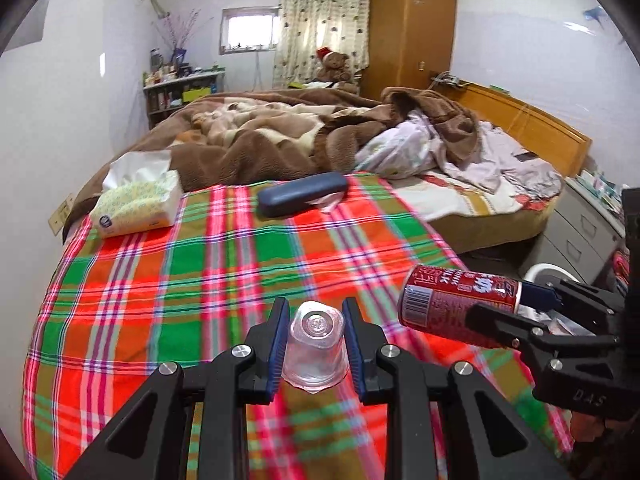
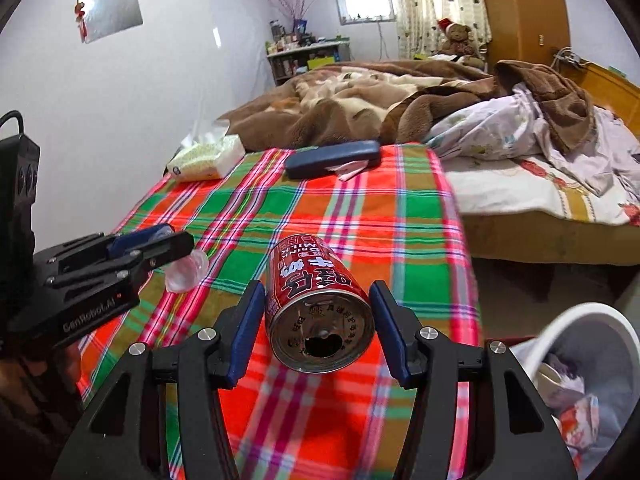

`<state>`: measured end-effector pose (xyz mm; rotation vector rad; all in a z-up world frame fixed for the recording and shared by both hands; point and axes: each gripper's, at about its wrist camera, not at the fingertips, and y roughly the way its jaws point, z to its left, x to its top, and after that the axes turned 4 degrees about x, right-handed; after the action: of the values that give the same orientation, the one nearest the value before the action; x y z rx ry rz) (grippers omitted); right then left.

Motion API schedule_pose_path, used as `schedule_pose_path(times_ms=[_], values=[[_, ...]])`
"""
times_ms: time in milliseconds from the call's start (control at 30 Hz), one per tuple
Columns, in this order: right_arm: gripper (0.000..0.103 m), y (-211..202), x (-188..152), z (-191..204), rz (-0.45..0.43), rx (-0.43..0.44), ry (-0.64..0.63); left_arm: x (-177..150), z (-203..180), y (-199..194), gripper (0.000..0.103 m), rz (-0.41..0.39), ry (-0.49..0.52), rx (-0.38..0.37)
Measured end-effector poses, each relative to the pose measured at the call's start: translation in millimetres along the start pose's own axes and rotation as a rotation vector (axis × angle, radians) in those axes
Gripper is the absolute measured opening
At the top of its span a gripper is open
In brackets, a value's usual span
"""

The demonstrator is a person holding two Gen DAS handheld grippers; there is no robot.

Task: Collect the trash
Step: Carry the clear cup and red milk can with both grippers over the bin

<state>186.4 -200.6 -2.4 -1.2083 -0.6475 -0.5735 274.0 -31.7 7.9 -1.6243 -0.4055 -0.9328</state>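
Observation:
A clear plastic cup (image 1: 314, 352) sits upside down between the blue pads of my left gripper (image 1: 316, 308), which is shut on it above the plaid cloth (image 1: 180, 280). The right wrist view shows the same cup (image 2: 188, 272) sticking out below the left gripper (image 2: 176, 248). A red drink can (image 2: 320, 312) lies on its side in my right gripper (image 2: 316, 296), opened end toward the camera, with both pads pressed on it. In the left wrist view the can (image 1: 460, 300) and right gripper (image 1: 504, 308) hang at the right, off the cloth's edge.
A white trash bin (image 2: 592, 320) with crumpled scraps inside stands low at the right, beside the bed. On the cloth's far end lie a tissue pack (image 1: 136, 208) and a dark glasses case (image 1: 302, 196) over a paper scrap (image 2: 352, 170). A brown blanket (image 1: 260, 140) is heaped beyond.

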Motion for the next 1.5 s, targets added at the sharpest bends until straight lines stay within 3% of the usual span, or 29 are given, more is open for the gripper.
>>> schedule_pose_path(times_ms=[667,1167,1500], values=[[0.055,-101,-41,-84,-0.116,-0.224,0.155,-6,-158,-54,0.027,-0.049,0.148,-0.22],[0.055,-116,-75,-149,-0.071,-0.391,0.263,-30,-261,-31,0.028,0.027,0.238,-0.361],[0.056,-108,-86,-180,-0.02,-0.432,0.314,-41,-299,0,0.028,0.095,0.262,-0.385]])
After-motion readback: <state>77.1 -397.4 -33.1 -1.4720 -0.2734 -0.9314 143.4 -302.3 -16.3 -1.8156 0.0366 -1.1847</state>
